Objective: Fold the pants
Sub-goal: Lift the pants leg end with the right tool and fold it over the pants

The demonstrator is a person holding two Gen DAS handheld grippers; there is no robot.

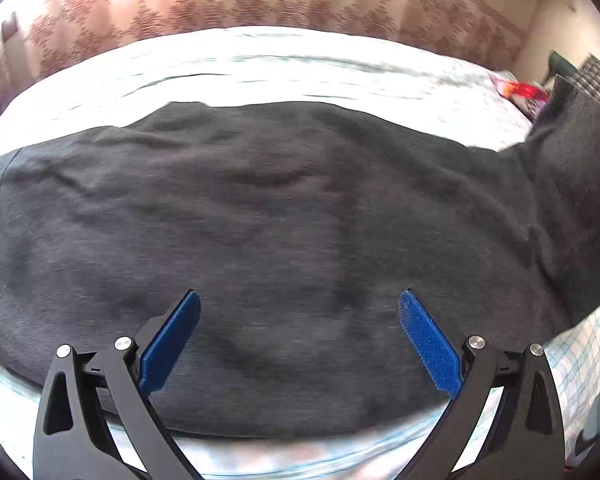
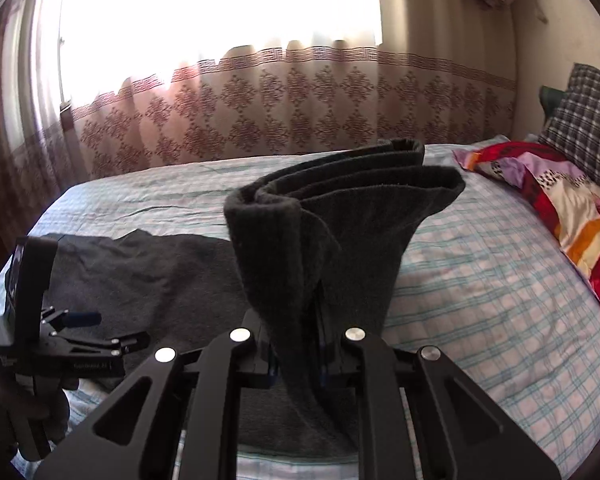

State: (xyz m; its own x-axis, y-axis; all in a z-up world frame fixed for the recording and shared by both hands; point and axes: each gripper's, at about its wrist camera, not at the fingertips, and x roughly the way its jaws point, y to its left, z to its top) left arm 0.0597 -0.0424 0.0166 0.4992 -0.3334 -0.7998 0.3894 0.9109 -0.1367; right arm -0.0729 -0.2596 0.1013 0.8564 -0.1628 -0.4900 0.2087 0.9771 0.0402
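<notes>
Already lifted, the dark pants' cuffs sit pinched in the right gripper; the left gripper, fingers spread, grips nothing, so layers could slip.

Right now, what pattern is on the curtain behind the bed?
The beige fabric curtain has rows of dark red diamond motifs under a key-pattern border, clearest in the right wrist view.
</notes>
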